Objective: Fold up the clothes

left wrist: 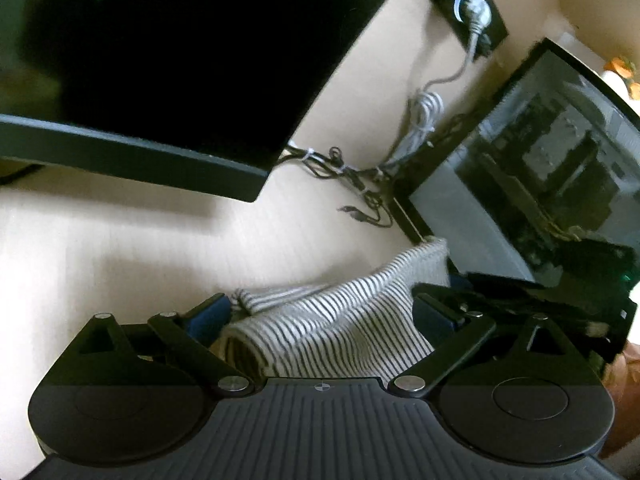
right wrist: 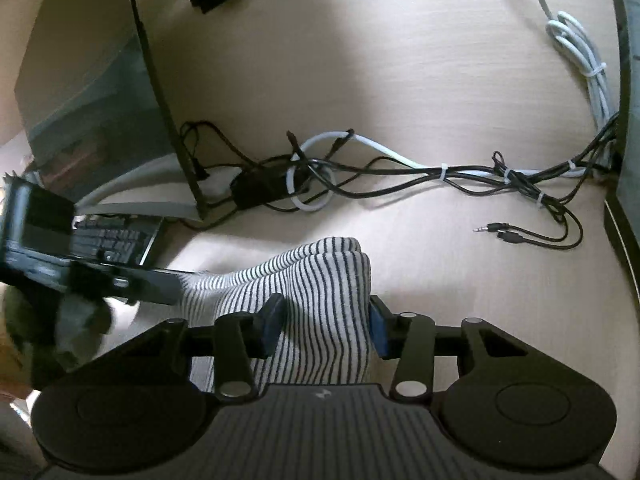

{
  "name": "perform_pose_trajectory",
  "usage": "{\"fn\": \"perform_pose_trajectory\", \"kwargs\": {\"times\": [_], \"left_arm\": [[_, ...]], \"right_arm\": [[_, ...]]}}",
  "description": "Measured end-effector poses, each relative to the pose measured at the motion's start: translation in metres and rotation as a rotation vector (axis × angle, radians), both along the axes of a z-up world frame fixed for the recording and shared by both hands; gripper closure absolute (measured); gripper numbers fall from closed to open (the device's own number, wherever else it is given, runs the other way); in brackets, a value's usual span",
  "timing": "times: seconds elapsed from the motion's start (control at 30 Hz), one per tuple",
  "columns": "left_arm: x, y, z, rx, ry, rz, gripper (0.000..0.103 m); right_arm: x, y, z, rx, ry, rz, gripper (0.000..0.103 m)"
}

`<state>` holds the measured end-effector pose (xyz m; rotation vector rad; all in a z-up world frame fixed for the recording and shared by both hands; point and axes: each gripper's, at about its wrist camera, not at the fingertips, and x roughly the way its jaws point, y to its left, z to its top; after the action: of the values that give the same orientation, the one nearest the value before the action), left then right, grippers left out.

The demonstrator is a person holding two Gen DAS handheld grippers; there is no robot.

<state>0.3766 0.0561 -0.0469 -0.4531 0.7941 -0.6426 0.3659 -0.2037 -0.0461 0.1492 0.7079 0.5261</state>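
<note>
On the pale wood-grain desk, toward its near edge, lies the grey-and-black striped knit garment, bunched into a thick fold between both tools. Two dark flat monitors stand toward the far edge; the larger one is angled over the desk, the other sits off to one side. A black keyboard lies at the foot of a screen.

Behind the garment, a tangle of black and white cables runs across the desk, with loose audio plugs lying apart from the cloth.

Left gripper: jaws spread wide, blue pads either side of the striped roll and not pressing it, so nothing is held. Right gripper: jaws partly drawn in, both blue pads set against the sides of the folded cloth, so I read it as clamped on the garment (pad contact on the right side partly hidden by fabric).

Risks, as judgement:
- Only one tool grips; the bulky fold may spring loose or unroll if lifted from one side.
- Thick knit may slip from the pads under a shallow bite.
- Sweeping the cloth toward the far edge could snag the cables or nudge the keyboard.
</note>
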Motion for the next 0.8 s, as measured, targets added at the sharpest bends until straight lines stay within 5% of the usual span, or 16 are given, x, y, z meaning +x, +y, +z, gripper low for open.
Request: {"fn": "perform_pose_trajectory", "kwargs": {"times": [0.13,0.2,0.3,0.5,0.73,0.8], "left_arm": [[0.001,0.004,-0.004,-0.063,-0.004,-0.01,0.009],[-0.004,0.004,0.003,-0.055,-0.025,-0.023,0.032],[-0.023,0.014,0.024,-0.091,-0.065,-0.093,0.048],[-0.06,0.021,0.039,-0.087,-0.066,-0.196,0.05],[-0.049,0.024,0.02,0.06,0.009,-0.045,0.048],[-0.042,0.024,0.014,0.12,0.034,0.005,0.041]], "right_arm": [[-0.004,-0.002,0.008,0.021,-0.011,0.034,0.074],[-0.007,-0.004,0.013,0.025,-0.012,0.044,0.078],[-0.018,-0.008,0.024,0.028,-0.011,0.072,0.082],[-0.027,-0.012,0.025,0.035,0.014,0.127,0.082],[0.008,0.01,0.004,-0.084,0.068,0.101,0.079],[0.017,0.009,-0.009,-0.098,0.105,0.06,0.07]]}}
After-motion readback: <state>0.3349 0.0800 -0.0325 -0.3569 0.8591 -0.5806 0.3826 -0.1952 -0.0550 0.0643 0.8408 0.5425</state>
